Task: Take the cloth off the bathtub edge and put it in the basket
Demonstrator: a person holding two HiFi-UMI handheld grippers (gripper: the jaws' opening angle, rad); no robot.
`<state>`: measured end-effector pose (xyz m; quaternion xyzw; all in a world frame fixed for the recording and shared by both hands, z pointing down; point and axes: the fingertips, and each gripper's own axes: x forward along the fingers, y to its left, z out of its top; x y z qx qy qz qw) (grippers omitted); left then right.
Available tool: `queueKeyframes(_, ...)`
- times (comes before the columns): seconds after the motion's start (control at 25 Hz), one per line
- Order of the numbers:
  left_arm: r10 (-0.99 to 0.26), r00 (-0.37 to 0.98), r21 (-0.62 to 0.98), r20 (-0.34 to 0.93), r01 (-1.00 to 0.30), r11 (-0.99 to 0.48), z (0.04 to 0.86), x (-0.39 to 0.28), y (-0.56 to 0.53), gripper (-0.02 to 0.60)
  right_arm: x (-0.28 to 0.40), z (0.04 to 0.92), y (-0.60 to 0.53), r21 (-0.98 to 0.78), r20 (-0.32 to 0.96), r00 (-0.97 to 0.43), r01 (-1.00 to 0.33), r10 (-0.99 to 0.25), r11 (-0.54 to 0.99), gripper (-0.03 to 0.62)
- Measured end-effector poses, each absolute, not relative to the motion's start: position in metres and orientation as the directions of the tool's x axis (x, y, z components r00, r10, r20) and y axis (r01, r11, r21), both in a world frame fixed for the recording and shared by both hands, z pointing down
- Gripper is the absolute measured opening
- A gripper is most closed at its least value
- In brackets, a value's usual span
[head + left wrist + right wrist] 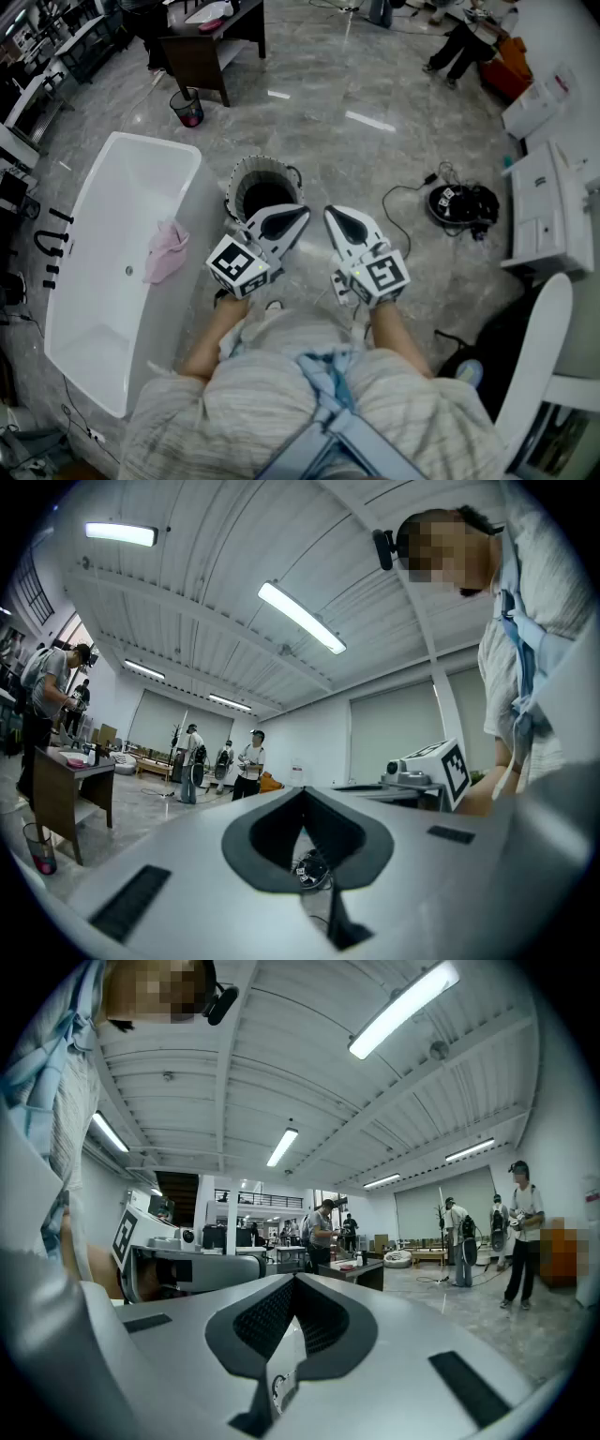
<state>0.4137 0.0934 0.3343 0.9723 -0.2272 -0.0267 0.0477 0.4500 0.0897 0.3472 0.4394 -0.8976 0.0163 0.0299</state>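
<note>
Claws come first: the left claw [286, 223] and the right claw [343, 223] are both closed on nothing, held level side by side before the person's waist. Just beyond their tips stands the basket [236, 187], open and dark inside. Off to the left, the pink cloth [167, 250] hangs over the edge of the white bathtub [94, 309], apart from either claw. The task looks to be at its start. Next, a claw likely needs to swing left, open and pinch a fold. There are two claws, one cloth, one basket and one bathtub.
</note>
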Motion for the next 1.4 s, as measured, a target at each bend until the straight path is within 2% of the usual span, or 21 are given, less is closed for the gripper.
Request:
queueKeyframes(0.68, -0.444, 0.895, 0.104, -0.029, -0.439, -0.892, 0.339, 0.42, 0.093, 0.003, 0.459, 0.351, 0.09, -0.1, 0.025, -0.622, -0.781, -0.783, 0.617, 0.002)
queueKeyframes(1.4, -0.472, 0.881, 0.106, -0.033, -0.467, -0.878, 0.344, 0.431, 0.102, 0.003, 0.466, 0.356, 0.099, -0.071, 0.032, -0.653, -0.756, -0.756, 0.65, 0.002)
